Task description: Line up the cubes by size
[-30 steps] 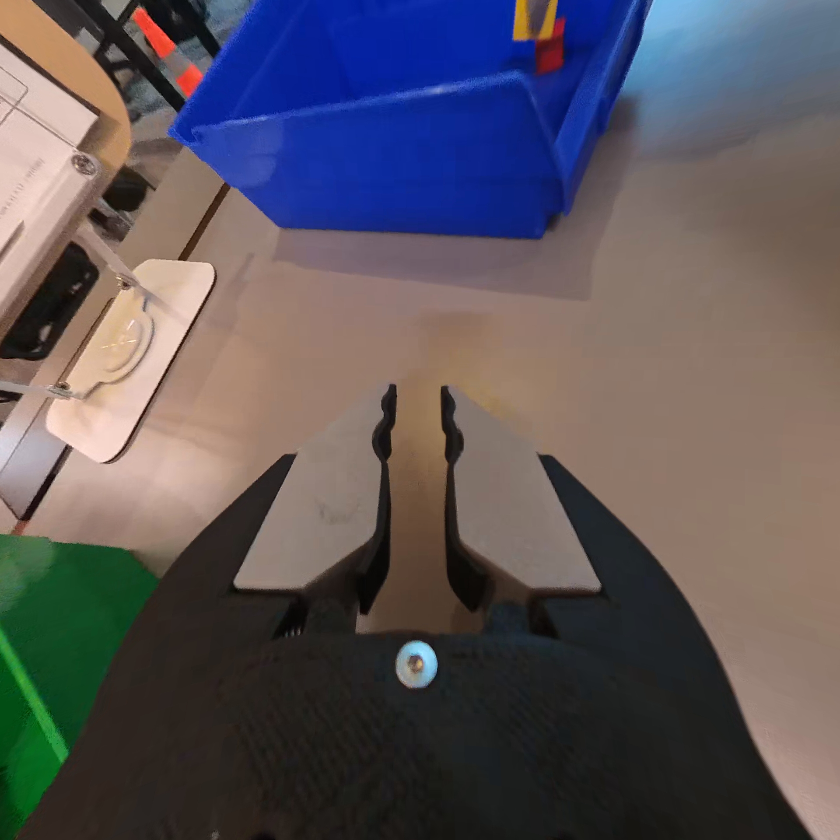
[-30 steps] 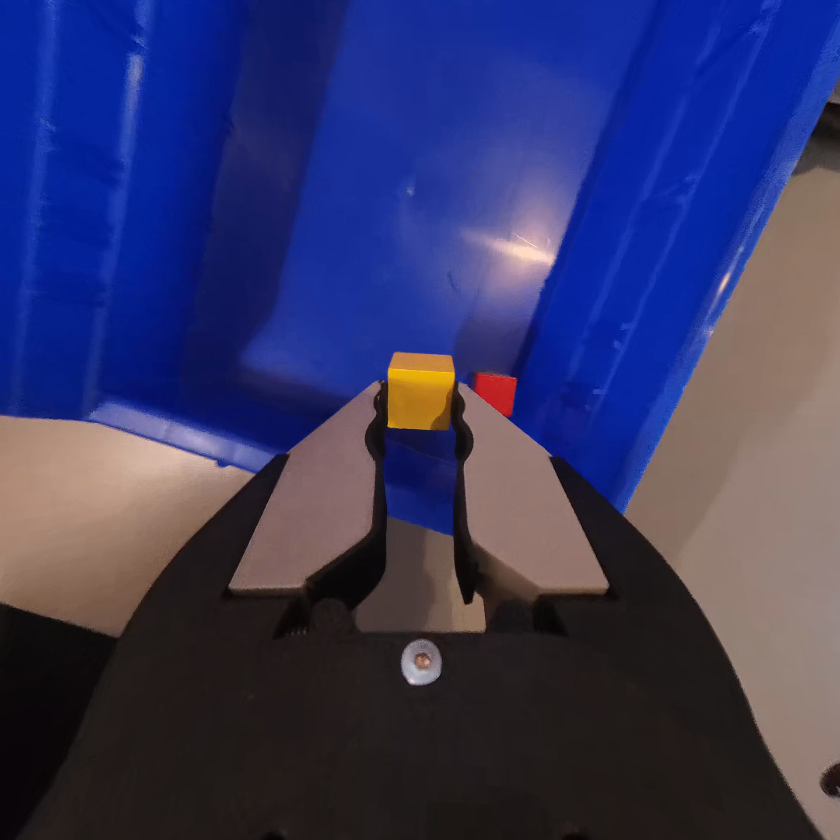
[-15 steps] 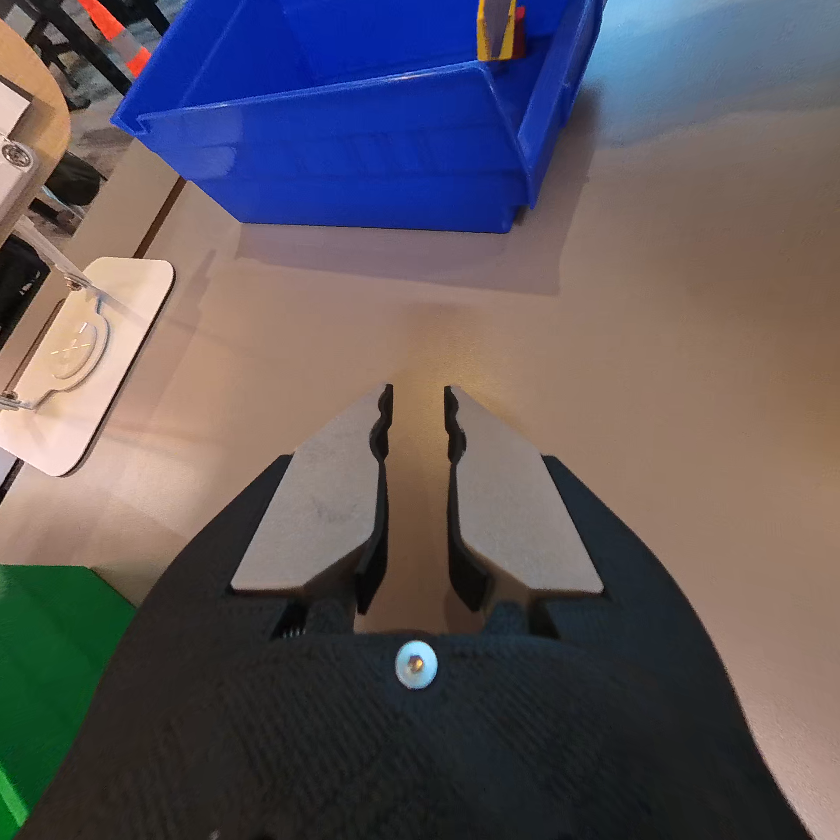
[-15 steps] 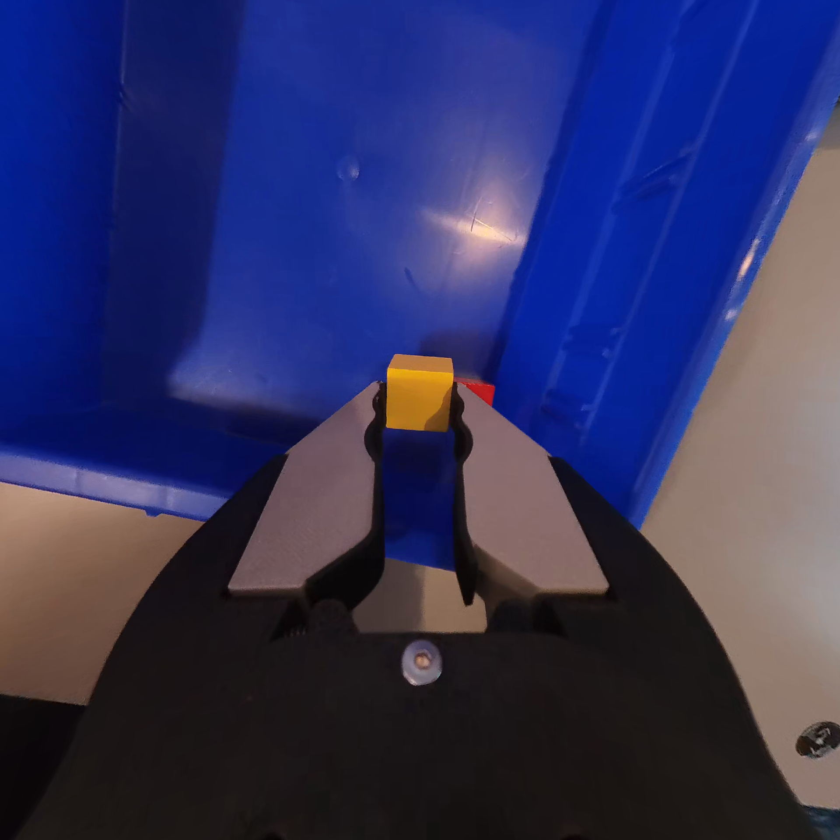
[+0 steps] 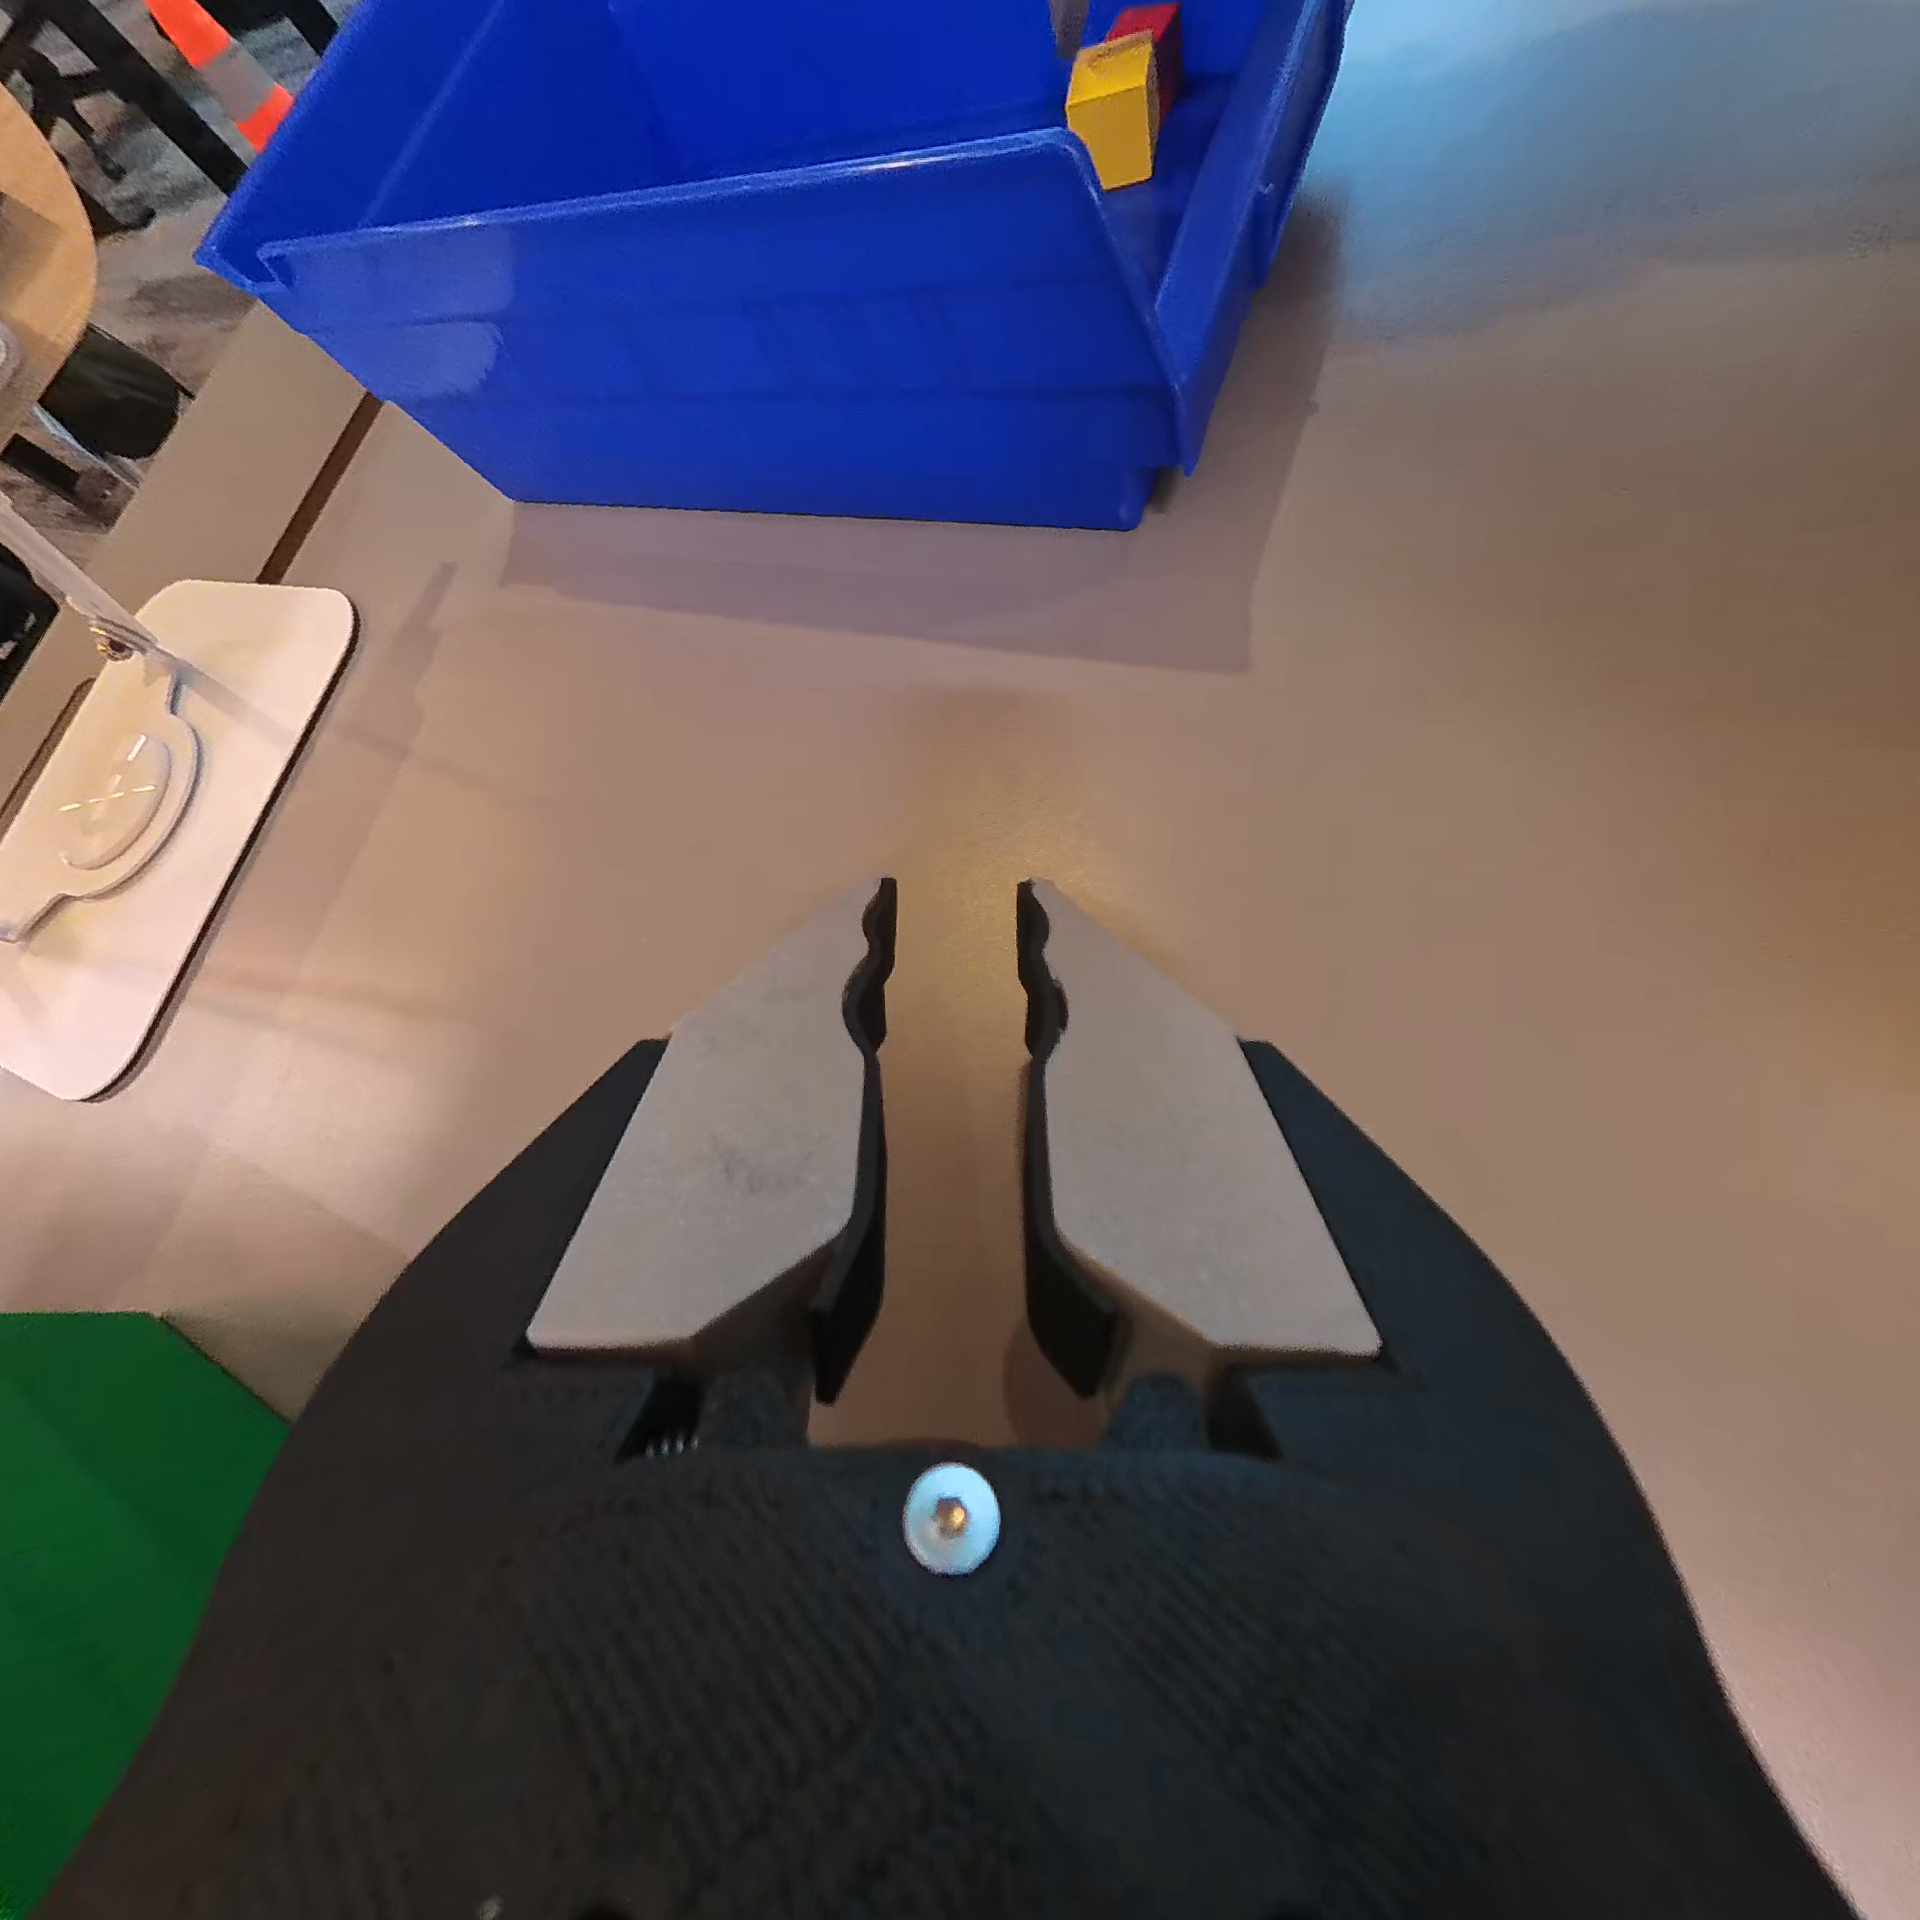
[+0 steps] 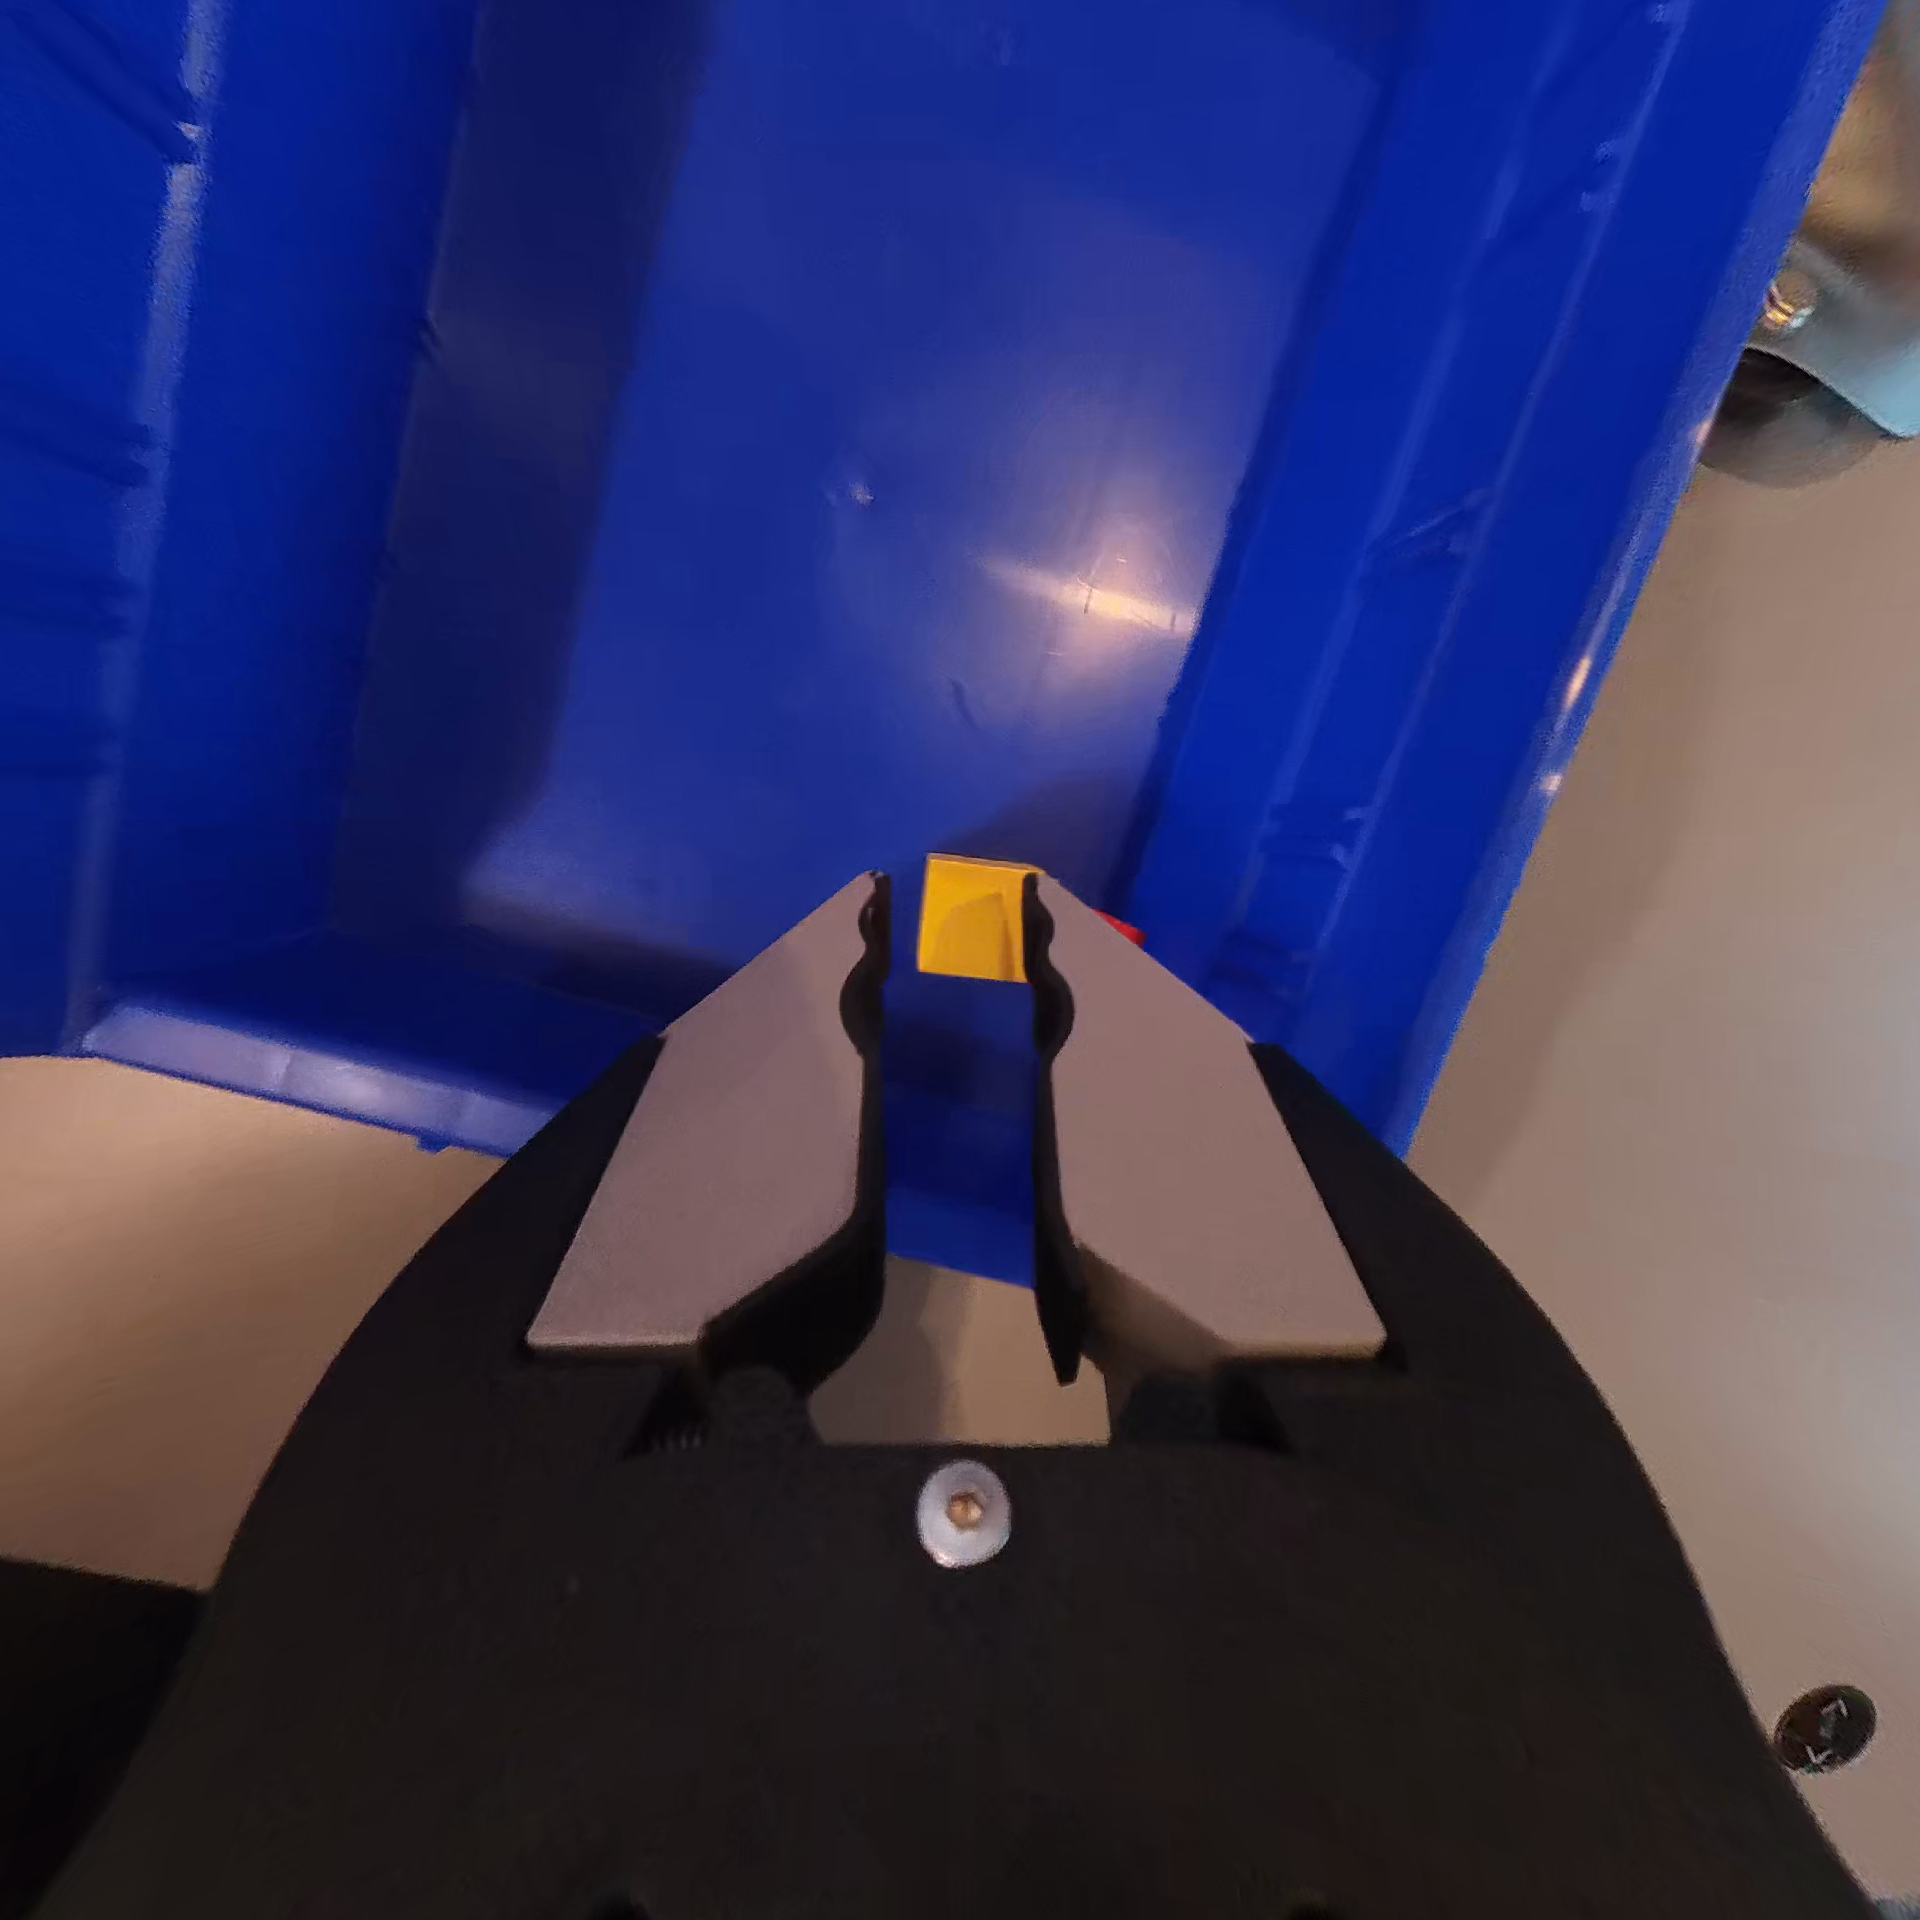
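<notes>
My right gripper (image 6: 956,878) hangs over the front right corner of the blue bin (image 6: 727,520). Its jaws stand about a cube's width apart. The yellow cube (image 6: 966,920) shows just past the fingertips, against the right finger, with a gap to the left one. It does not look clamped. A red cube (image 6: 1122,928) peeks out behind the right finger, by the bin wall. In the left wrist view, the yellow cube (image 5: 1112,109) and red cube (image 5: 1148,36) show at the bin's (image 5: 727,343) right corner. My left gripper (image 5: 953,894) is open and empty over the table.
A white plate with a metal bracket (image 5: 156,821) lies at the table's left edge. A green block (image 5: 94,1558) stands at the near left. Beige table top (image 5: 1455,831) stretches between my left gripper and the bin. A screw head (image 6: 1823,1728) sits near right.
The yellow cube looks smaller and now stands off the right gripper's left finger; before, both fingers pinched it. The right gripper moved further over the bin. The left jaws spread slightly.
</notes>
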The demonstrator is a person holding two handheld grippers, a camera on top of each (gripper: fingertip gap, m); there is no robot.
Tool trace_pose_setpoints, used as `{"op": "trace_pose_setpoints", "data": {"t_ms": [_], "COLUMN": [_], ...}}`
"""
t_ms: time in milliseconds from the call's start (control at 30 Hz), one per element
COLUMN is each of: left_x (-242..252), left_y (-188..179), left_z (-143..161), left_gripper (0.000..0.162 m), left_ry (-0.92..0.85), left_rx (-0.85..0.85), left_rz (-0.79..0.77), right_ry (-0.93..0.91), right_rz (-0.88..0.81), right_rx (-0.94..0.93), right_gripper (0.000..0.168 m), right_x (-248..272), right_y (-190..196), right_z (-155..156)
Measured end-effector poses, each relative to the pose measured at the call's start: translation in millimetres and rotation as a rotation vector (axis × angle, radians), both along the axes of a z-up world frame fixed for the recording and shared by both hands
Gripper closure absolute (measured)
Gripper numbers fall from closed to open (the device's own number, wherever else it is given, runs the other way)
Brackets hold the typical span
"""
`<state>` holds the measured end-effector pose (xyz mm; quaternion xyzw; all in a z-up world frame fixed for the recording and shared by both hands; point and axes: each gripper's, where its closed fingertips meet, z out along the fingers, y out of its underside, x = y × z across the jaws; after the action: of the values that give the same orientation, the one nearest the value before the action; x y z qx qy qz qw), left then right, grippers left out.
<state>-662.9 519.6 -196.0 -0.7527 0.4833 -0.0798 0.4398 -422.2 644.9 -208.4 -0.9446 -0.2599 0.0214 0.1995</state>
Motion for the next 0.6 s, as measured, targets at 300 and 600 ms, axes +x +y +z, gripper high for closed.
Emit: {"op": "trace_pose_setpoints", "data": {"t_ms": [300, 600], "left_x": [-1.0, -3.0], "left_y": [0.1, 2.1], "left_z": [1.6, 0.6], "left_gripper": [0.141, 0.140], "left_ry": [-0.014, -0.018], "left_rx": [-0.008, -0.016], "left_rz": [0.006, 0.017], "right_ry": [-0.023, -0.039], "right_rz": [0.059, 0.044], "right_rx": [-0.065, -0.088], "right_gripper": [0.168, 0.168], "right_x": [-8.0, -4.3], "right_y": [-14.7, -8.5], "right_z": [-4.8, -22.4]}}
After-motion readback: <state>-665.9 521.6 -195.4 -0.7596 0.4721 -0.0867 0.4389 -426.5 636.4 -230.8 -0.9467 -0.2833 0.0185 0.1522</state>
